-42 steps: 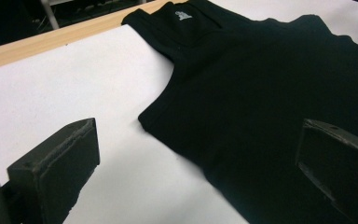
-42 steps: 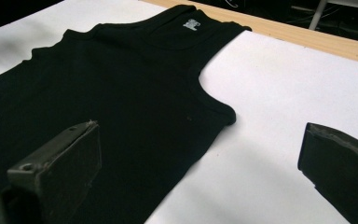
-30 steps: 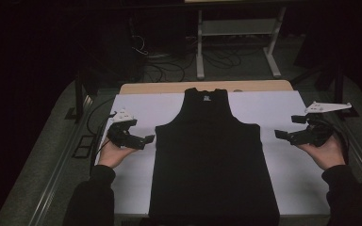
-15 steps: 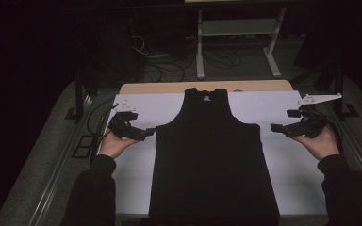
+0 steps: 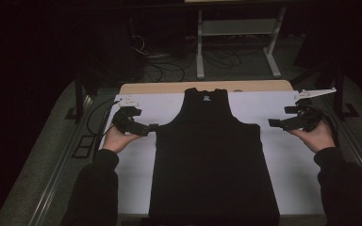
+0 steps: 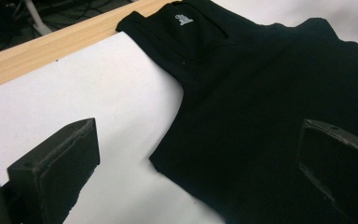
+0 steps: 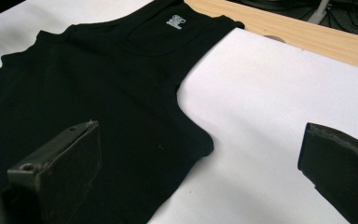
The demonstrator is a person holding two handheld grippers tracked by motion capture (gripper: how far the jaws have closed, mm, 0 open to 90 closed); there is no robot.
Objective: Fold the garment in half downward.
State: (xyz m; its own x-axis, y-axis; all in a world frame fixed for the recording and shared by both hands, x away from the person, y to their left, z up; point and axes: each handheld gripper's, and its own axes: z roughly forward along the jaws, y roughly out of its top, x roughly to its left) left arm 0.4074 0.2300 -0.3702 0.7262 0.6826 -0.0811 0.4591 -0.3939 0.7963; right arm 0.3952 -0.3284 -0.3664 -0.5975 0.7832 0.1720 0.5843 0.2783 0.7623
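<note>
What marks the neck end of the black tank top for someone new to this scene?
Start at the white sheet covering the table. The black sleeveless tank top lies flat along its middle. Its neck end points at the bare wooden edge strip and carries a small white printed label.

Over the last second I have moved both hands away from me, up along the sides of the black tank top [image 5: 212, 160]. My left gripper [image 5: 152, 127] has gone from beside the shirt's upper side to its left underarm corner, jaw tips now at the edge of the fabric. My right gripper [image 5: 274, 123] has travelled forward and slightly inward, now level with the right underarm corner, just beside it.
</note>
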